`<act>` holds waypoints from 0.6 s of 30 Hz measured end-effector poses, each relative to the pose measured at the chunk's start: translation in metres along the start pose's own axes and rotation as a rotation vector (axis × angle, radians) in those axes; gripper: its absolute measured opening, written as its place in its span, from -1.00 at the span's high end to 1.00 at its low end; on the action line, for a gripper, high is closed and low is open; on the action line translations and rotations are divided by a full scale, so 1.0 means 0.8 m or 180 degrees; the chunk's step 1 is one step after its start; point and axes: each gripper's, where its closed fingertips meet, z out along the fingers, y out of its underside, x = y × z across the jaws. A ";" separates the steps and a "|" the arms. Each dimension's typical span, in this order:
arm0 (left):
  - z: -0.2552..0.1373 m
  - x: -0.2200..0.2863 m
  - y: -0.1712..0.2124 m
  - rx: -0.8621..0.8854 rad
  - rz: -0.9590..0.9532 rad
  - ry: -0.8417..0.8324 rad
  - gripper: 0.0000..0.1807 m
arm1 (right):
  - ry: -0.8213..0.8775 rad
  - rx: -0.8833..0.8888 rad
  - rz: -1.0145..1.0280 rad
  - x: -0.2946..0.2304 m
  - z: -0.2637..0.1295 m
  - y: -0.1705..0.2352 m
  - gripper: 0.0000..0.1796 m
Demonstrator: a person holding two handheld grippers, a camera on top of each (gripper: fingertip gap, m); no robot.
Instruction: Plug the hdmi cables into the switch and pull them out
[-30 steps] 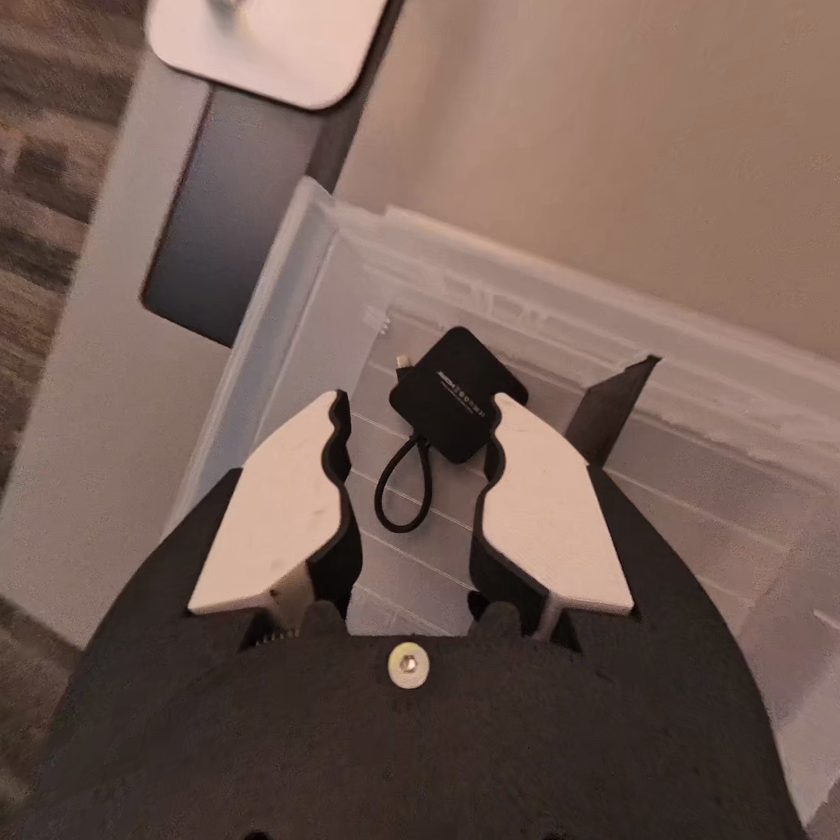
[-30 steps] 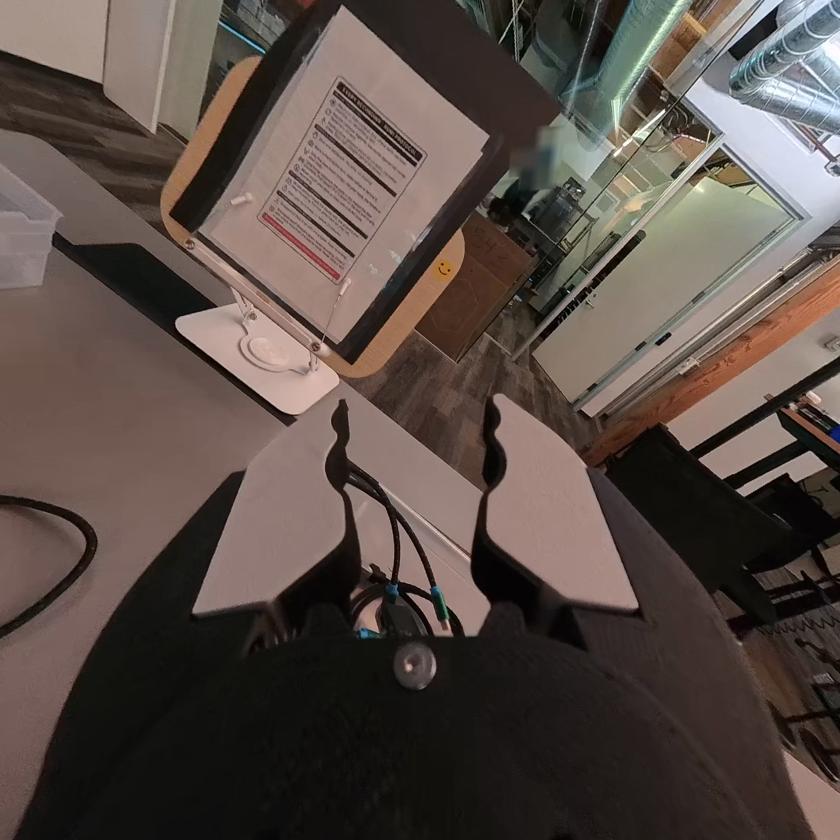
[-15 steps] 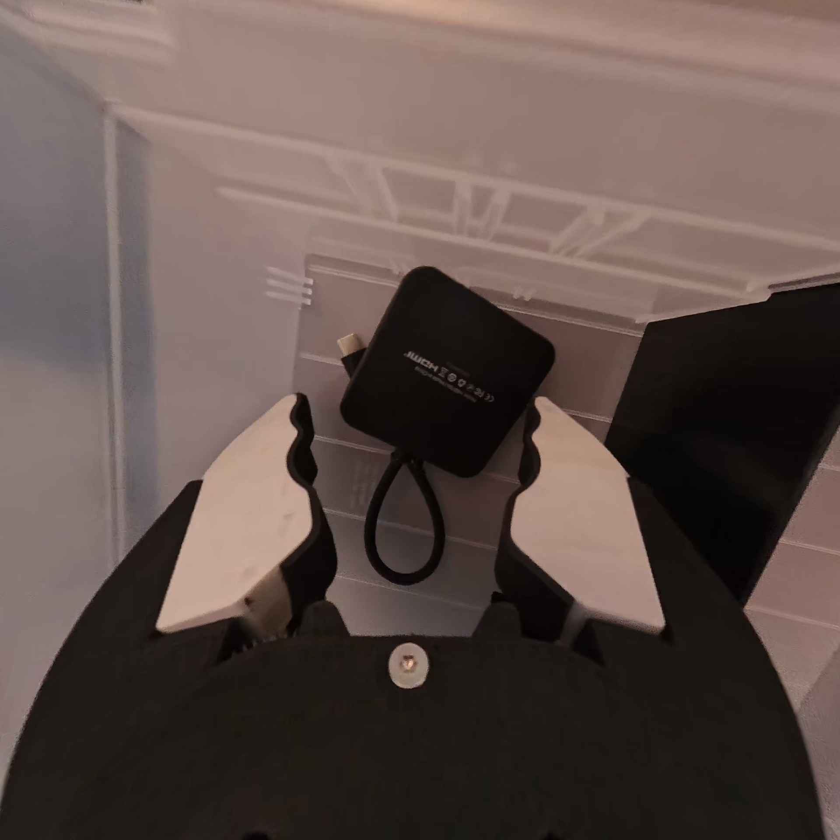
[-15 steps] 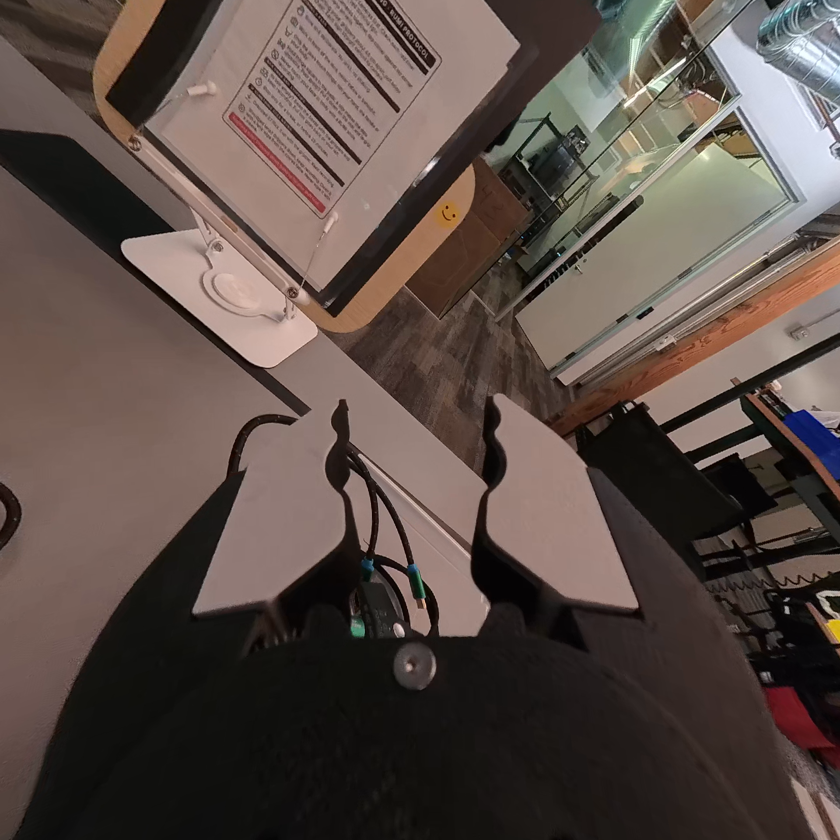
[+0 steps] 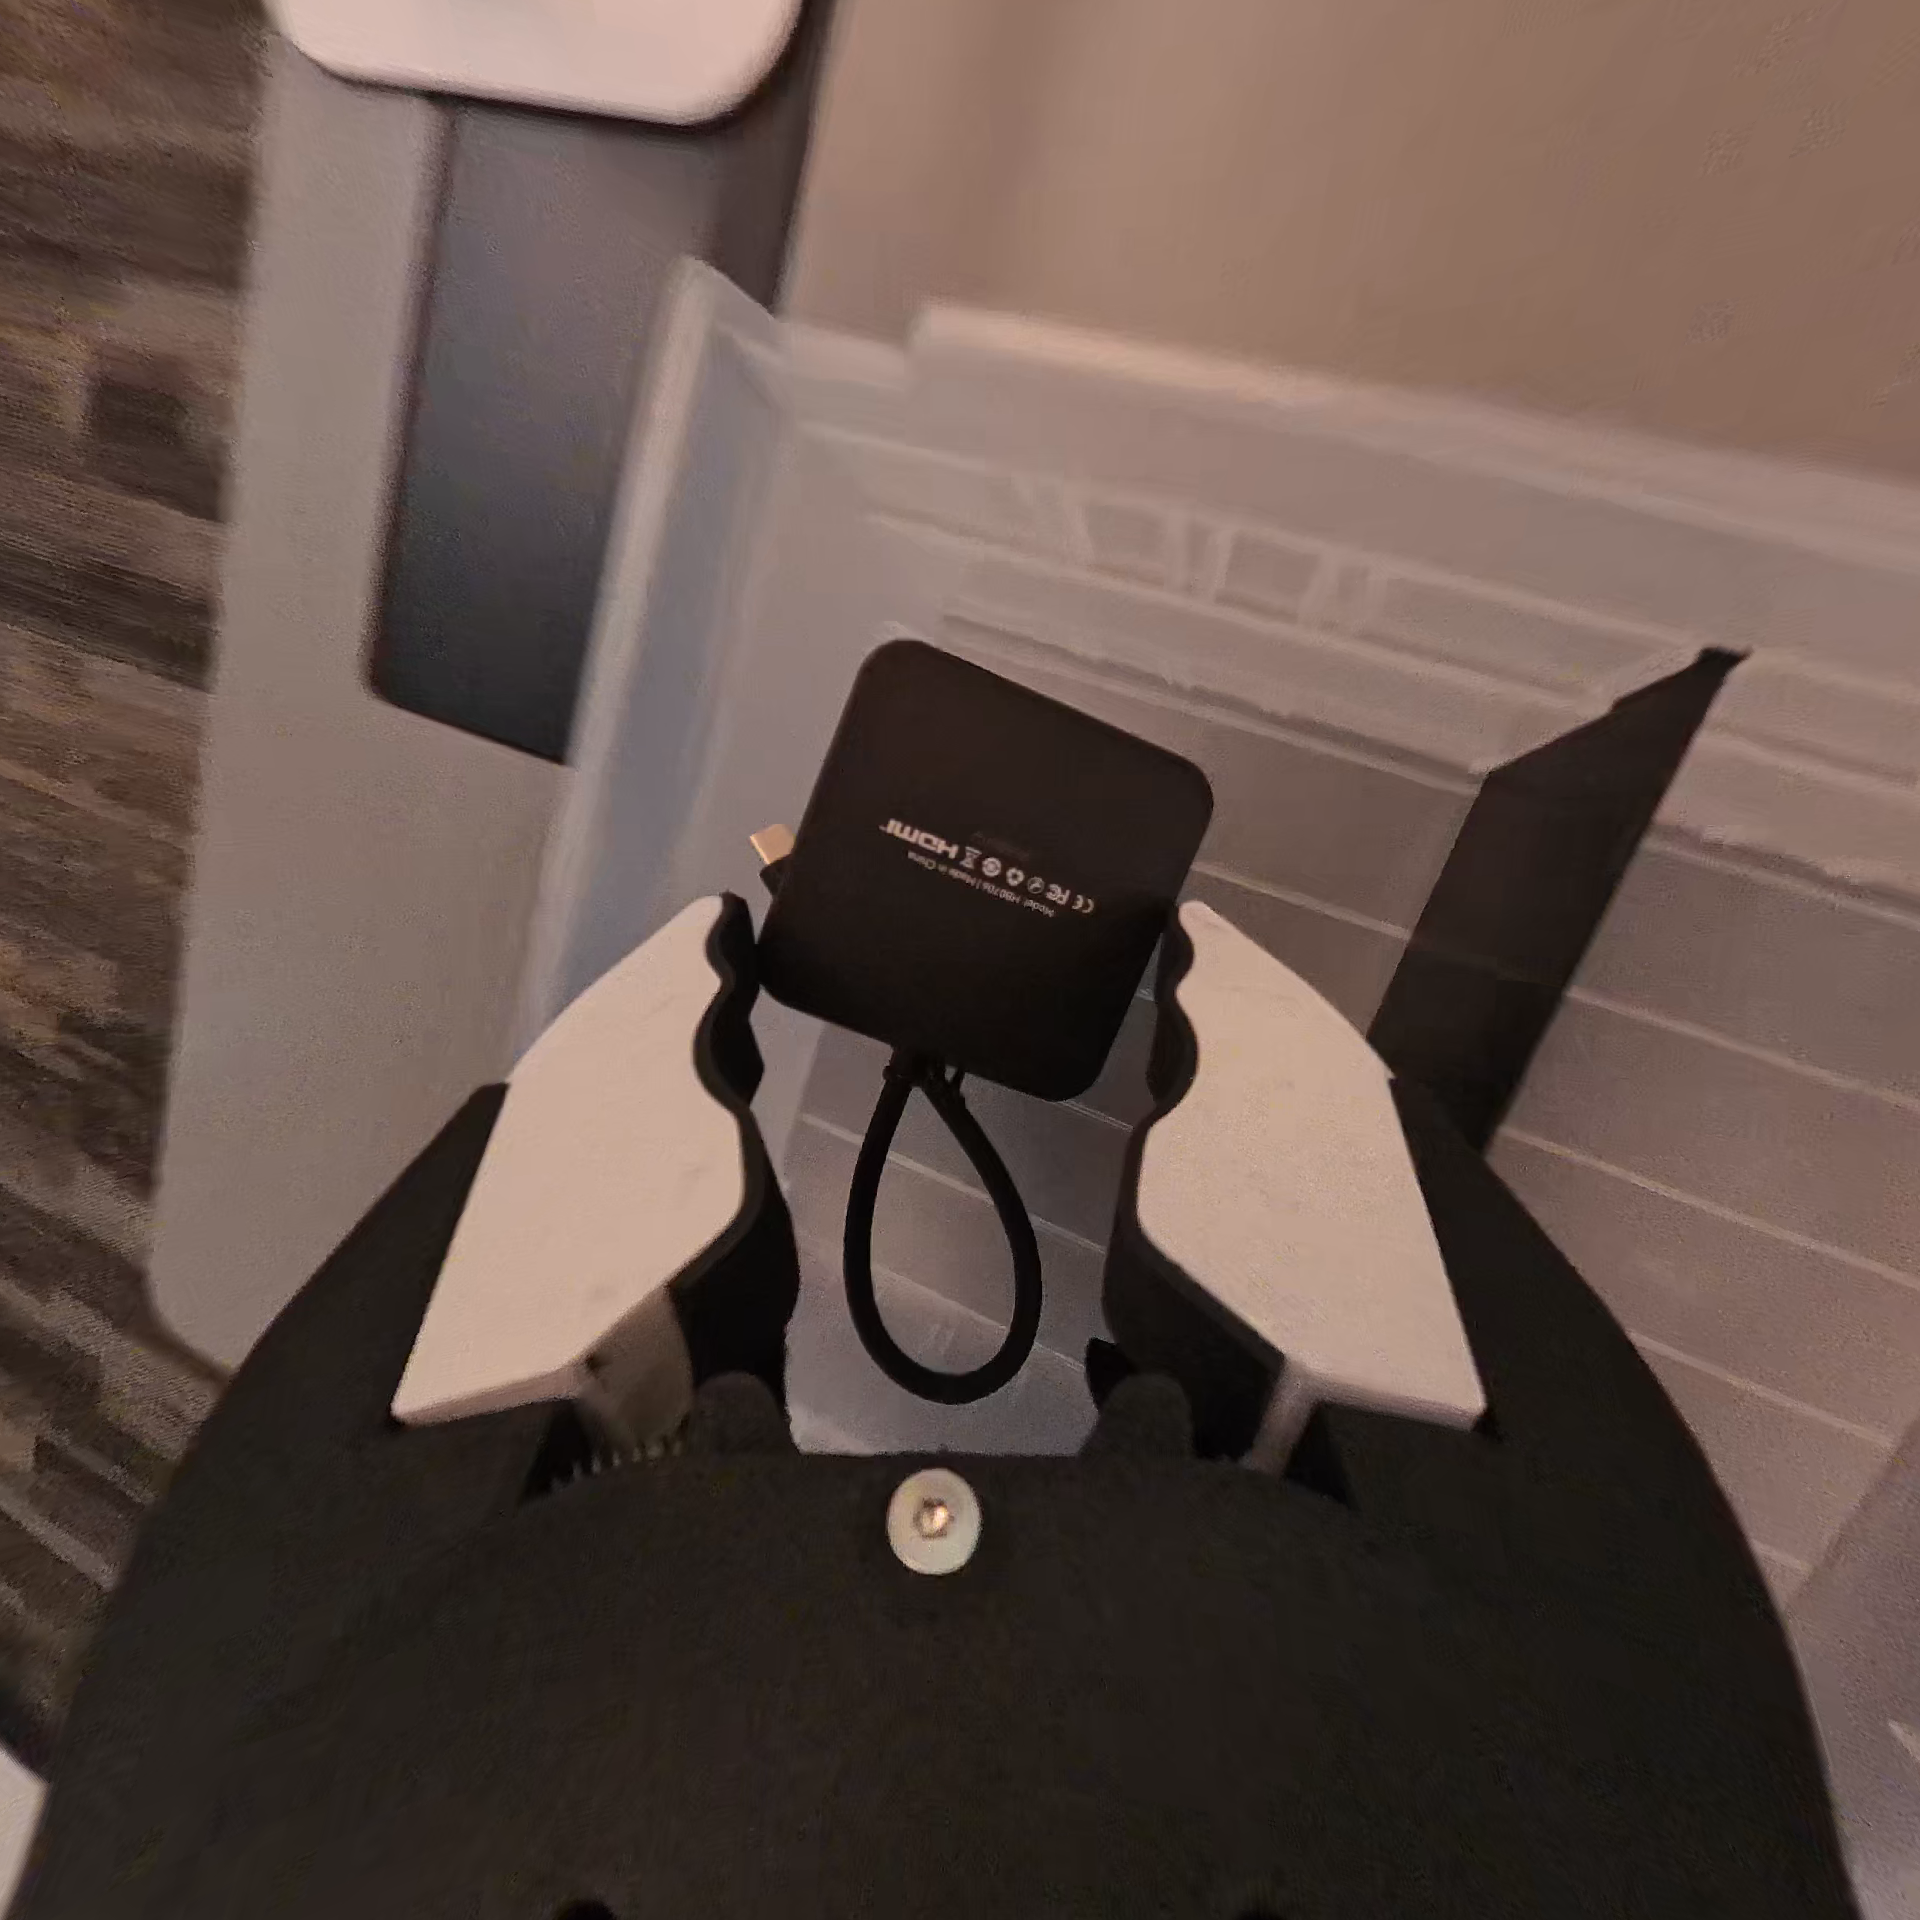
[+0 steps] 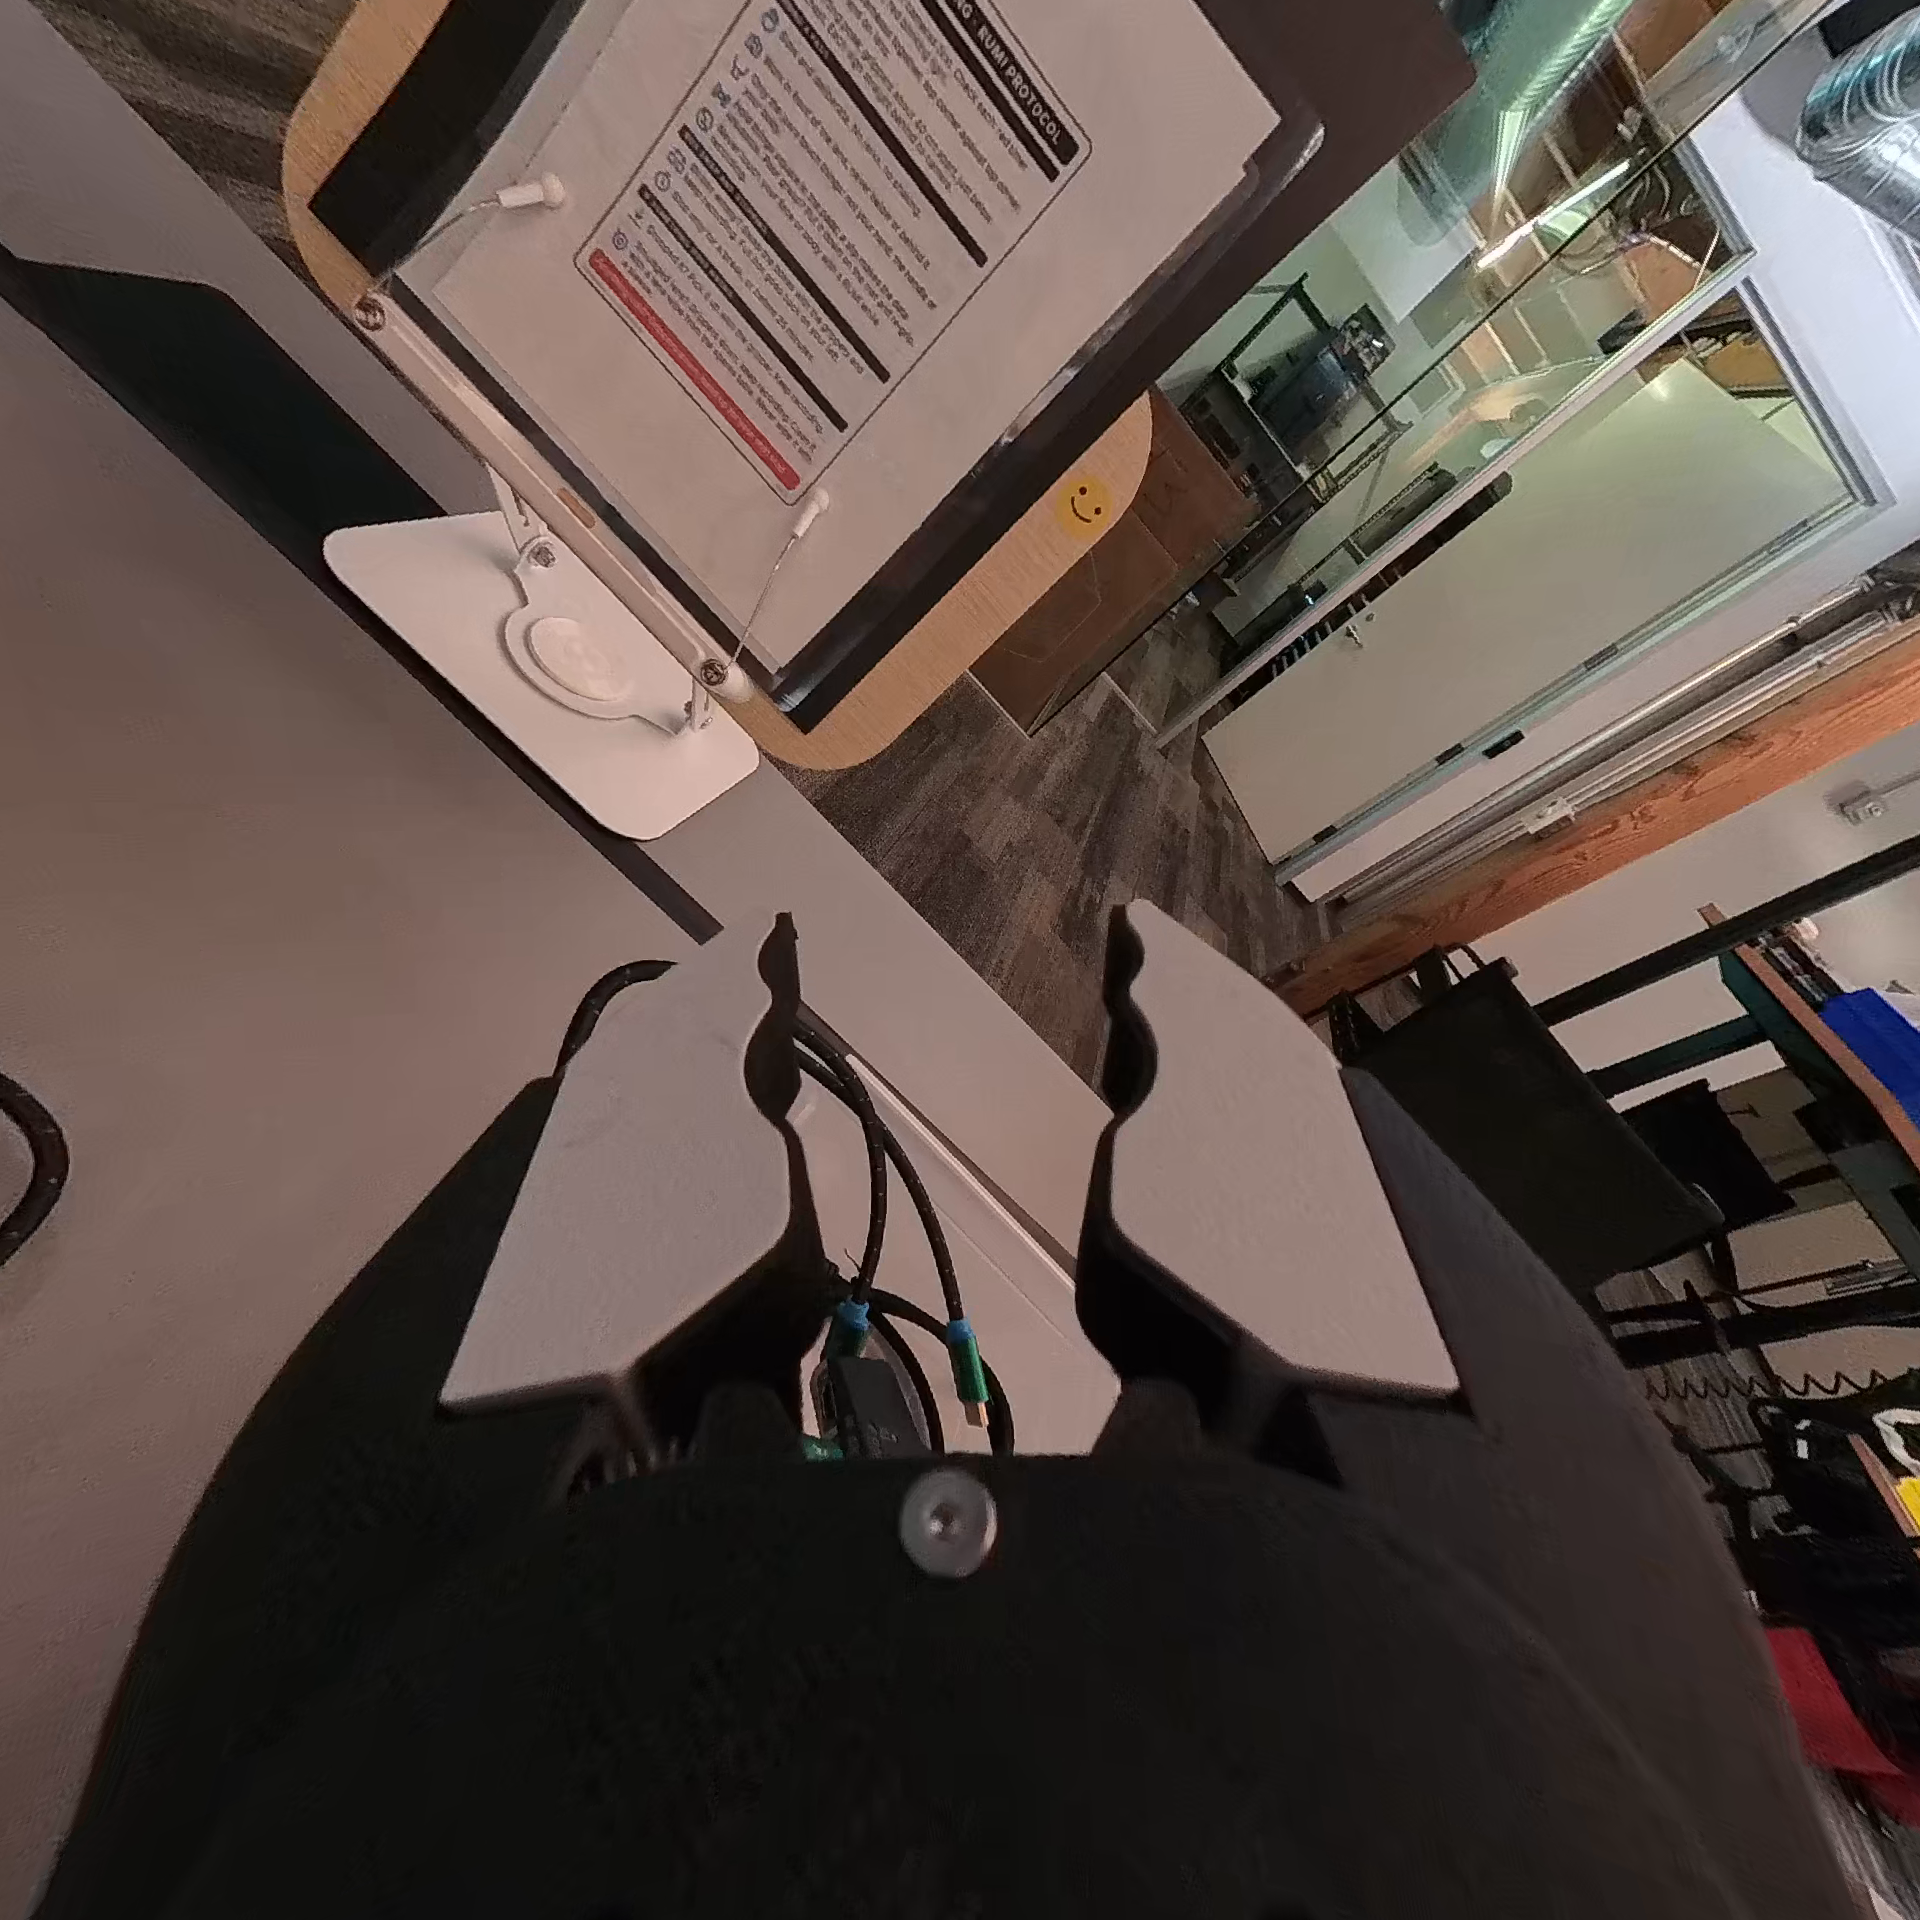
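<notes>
The left gripper [image 5: 951,920] has its two white fingers [image 5: 603,1164] closed against the sides of the switch [image 5: 987,868], a flat black square box that it holds by its lower corners, the printed face turned toward the camera. A short black cord [image 5: 940,1257] hangs from the switch's lower edge in a loop between the fingers, and a small metal plug [image 5: 769,840] shows at the box's left edge. Behind it stands a clear plastic bin [image 5: 1351,582] with a dark divider [image 5: 1558,883] inside at the right; whether the switch touches the bin floor I cannot tell. The right gripper [image 6: 951,925] is spread wide with nothing between its fingers, poised over the grey table [image 6: 260,883]. Low between those fingers lie the hdmi cables [image 6: 914,1195], braided black with blue and green collars near the plugs, loose on the tabletop. Further off on the table, a white stand [image 6: 582,717] carries a printed sheet [image 6: 831,239].
</notes>
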 end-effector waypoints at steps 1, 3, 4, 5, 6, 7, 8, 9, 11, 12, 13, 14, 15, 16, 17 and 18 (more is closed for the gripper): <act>-0.016 -0.005 -0.008 0.0131 -0.0059 -0.0086 0.19 | -0.0005 0.0016 0.0005 0.000 -0.001 -0.001 0.36; -0.050 -0.007 -0.026 0.0399 -0.0156 -0.0168 0.19 | -0.0034 0.0051 0.0027 -0.001 -0.002 -0.003 0.36; -0.069 -0.006 -0.039 0.0549 -0.0204 -0.0195 0.19 | -0.0040 0.0075 0.0042 -0.002 -0.002 -0.005 0.36; -0.087 -0.002 -0.054 0.0718 -0.0260 -0.0168 0.19 | -0.0057 0.0106 0.0070 -0.003 -0.002 -0.008 0.36; -0.105 0.005 -0.073 0.0895 -0.0310 -0.0121 0.19 | -0.0098 0.0148 0.0105 -0.007 -0.001 -0.012 0.37; -0.122 0.015 -0.094 0.1076 -0.0328 -0.0063 0.19 | -0.0156 0.0206 0.0146 -0.012 0.000 -0.017 0.37; -0.138 0.029 -0.116 0.1249 -0.0306 0.0027 0.19 | -0.0235 0.0287 0.0171 -0.021 0.001 -0.025 0.37; -0.151 0.047 -0.138 0.1407 -0.0253 0.0132 0.19 | -0.0330 0.0387 0.0161 -0.031 0.002 -0.035 0.37; -0.171 0.089 -0.179 0.1654 -0.0116 0.0422 0.19 | -0.0626 0.0680 0.0108 -0.062 0.001 -0.060 0.37; -0.177 0.110 -0.197 0.1735 -0.0063 0.0570 0.19 | -0.0824 0.0872 0.0073 -0.081 -0.002 -0.074 0.37; -0.180 0.129 -0.214 0.1800 -0.0021 0.0693 0.19 | -0.1029 0.1119 0.0044 -0.101 -0.008 -0.090 0.37; -0.183 0.147 -0.230 0.1870 0.0014 0.0825 0.19 | -0.1241 0.1405 0.0004 -0.121 -0.016 -0.106 0.37; -0.184 0.165 -0.245 0.1922 0.0006 0.0984 0.19 | -0.1474 0.1713 -0.0060 -0.144 -0.027 -0.121 0.36; -0.183 0.178 -0.258 0.1922 -0.0059 0.1120 0.19 | -0.1666 0.2036 -0.0153 -0.165 -0.040 -0.133 0.35; -0.178 0.188 -0.270 0.1877 -0.0140 0.1219 0.19 | -0.1777 0.2313 -0.0256 -0.183 -0.050 -0.142 0.33; -0.171 0.198 -0.278 0.1798 -0.0205 0.1310 0.19 | -0.1764 0.2480 -0.0383 -0.197 -0.054 -0.146 0.32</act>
